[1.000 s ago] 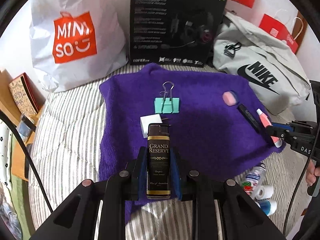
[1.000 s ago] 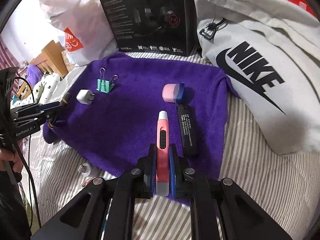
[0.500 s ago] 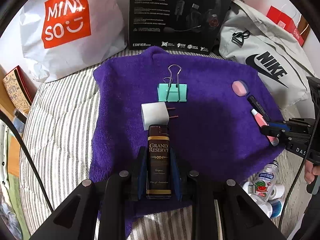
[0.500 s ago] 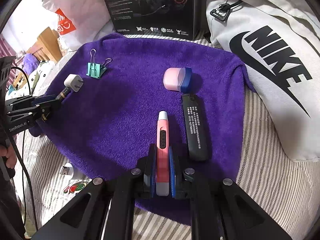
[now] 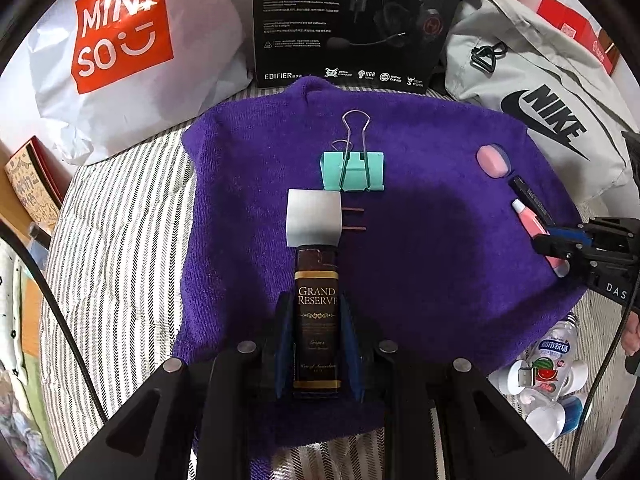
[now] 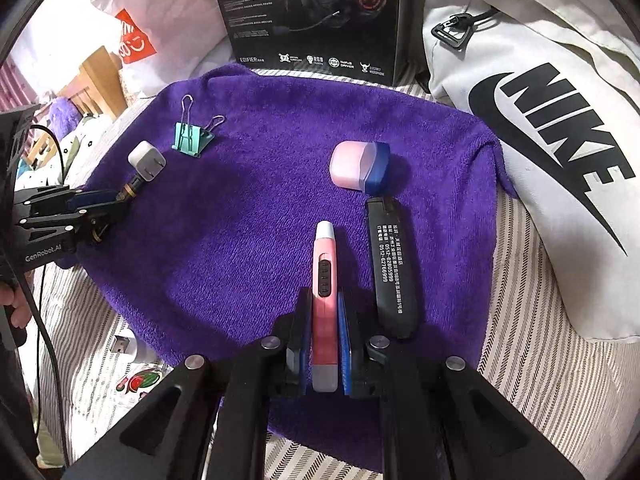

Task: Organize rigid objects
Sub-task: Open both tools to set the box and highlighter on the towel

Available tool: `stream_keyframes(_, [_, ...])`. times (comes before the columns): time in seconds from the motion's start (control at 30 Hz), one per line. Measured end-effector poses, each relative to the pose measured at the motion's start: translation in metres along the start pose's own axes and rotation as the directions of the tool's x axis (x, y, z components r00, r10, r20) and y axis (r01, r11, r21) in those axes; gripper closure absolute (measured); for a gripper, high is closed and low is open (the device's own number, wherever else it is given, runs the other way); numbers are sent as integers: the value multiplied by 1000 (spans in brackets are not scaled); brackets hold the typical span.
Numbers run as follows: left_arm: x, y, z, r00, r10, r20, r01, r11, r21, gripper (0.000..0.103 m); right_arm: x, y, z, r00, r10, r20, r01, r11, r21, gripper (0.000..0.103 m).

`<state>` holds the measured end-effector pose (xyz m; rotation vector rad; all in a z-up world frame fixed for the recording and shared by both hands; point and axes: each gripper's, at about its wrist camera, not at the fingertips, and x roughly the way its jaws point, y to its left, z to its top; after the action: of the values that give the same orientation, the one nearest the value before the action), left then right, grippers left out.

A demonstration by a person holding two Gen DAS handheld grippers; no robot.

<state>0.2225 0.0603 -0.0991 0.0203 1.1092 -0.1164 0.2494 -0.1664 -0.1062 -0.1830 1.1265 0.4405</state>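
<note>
Both grippers have come down toward the purple towel (image 5: 440,248). Left gripper (image 5: 318,336) clamps a brown lighter (image 5: 317,312), tip against the white plug (image 5: 314,218) below the teal clip (image 5: 354,170). Right gripper (image 6: 324,344) clamps a pink pen (image 6: 324,292) beside the black stick (image 6: 390,268).

The middle of the purple towel (image 6: 248,240) lies bare. The white plug (image 5: 314,217) and teal clip (image 5: 354,170) block its left side; the black stick (image 6: 394,268) and pink case (image 6: 358,165) block its right.
</note>
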Motion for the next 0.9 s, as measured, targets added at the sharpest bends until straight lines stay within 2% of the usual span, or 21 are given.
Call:
stream_keyframes(0.17, [-4, -2, -5, 1000, -22, -10, 22, 1000, -11, 66, -1, -7, -2, 999, 39, 11, -39, 999, 27, 91])
stream_keyframes(0.23, [-5, -4, -6, 1000, -27, -15, 27, 1000, -13, 54, -3, -8, -3, 998, 53, 16, -53, 998, 39, 89])
stream_keyframes(0.27, [-5, -5, -8, 1000, -23, -20, 22, 1000, -12, 53, -3, -8, -4, 999, 49, 15, -49, 998, 33, 89])
stream_keyframes(0.37, [-7, -6, -11, 1000, -11, -28, 10, 1000, -19, 53, -6, -5, -7, 1000, 31, 0, -31, 999, 22, 83])
stream_keyframes(0.43, [-12, -5, -12, 1000, -13, -25, 13, 999, -29, 53, -8, -2, -9, 1000, 14, -11, -14, 1000, 14, 62])
stream_keyframes(0.47, [-16, -5, -13, 1000, -10, -21, 9, 999, -34, 53, -9, 0, -11, 1000, 3, -13, -2, 1000, 9, 58])
stream_keyframes(0.7, [-58, -10, -23, 999, 2, 52, -1, 1000, -25, 53, -35, -3, -27, 999, -43, 13, 42, 998, 54, 55])
stream_keyframes(0.9, [-84, -42, -48, 995, -44, 87, 42, 999, 29, 52, -73, -7, -51, 996, -62, 63, 53, 991, 124, 50])
